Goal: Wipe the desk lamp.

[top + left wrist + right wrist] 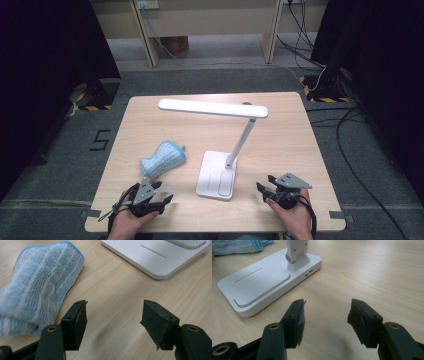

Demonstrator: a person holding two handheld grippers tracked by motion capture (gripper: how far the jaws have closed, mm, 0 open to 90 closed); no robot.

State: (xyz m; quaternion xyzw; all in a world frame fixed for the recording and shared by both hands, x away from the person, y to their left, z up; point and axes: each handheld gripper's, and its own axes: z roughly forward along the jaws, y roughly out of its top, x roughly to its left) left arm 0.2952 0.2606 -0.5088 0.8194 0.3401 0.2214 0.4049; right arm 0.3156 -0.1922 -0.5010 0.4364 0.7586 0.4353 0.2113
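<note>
Pale wood-grain table [280, 125] w/ a white plastic desk lamp [217, 172] near its centre: flat rectangular base toward the person, slim stem leaning up and right, long bar head [212, 108] running left-right across the table; the head is cut off in the gripper views. Left of the base, near but apart, lies a crumpled blue-and-white ribbed cloth [162, 159], long axis slanting toward the far right. Left gripper [163, 192] sits just in front of the cloth, black jaws spread, nothing between. Right gripper [265, 184], right of the base, jaws likewise spread, empty.
</note>
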